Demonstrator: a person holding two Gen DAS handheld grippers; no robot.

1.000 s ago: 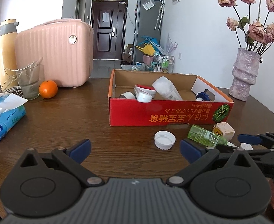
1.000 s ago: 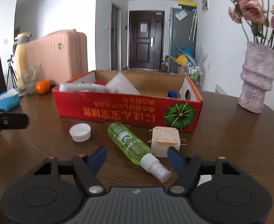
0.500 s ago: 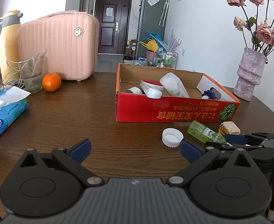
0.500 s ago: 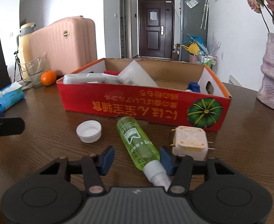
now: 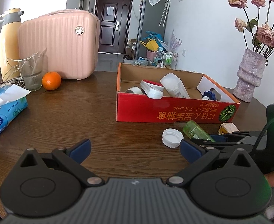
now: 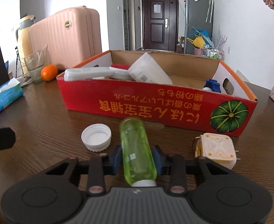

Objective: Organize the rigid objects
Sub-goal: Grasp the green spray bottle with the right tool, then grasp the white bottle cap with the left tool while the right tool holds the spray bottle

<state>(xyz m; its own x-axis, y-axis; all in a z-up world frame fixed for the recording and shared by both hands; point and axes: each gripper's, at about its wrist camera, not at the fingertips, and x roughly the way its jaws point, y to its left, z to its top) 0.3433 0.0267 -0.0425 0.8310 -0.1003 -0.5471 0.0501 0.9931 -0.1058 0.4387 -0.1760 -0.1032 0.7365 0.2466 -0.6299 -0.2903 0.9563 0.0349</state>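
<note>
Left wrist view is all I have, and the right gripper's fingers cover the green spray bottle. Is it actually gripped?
Observer: Yes. In the right wrist view the right gripper is shut on the green spray bottle, with blue pads pressing both sides.
Operator: Which way does it point?
Observer: Its white sprayer end faces back toward the gripper body; its base points at the red cardboard box.
Operator: Anything else caught in the jaws?
Observer: No. The cream plug adapter lies outside one finger, the white bottle cap outside the other.
</note>
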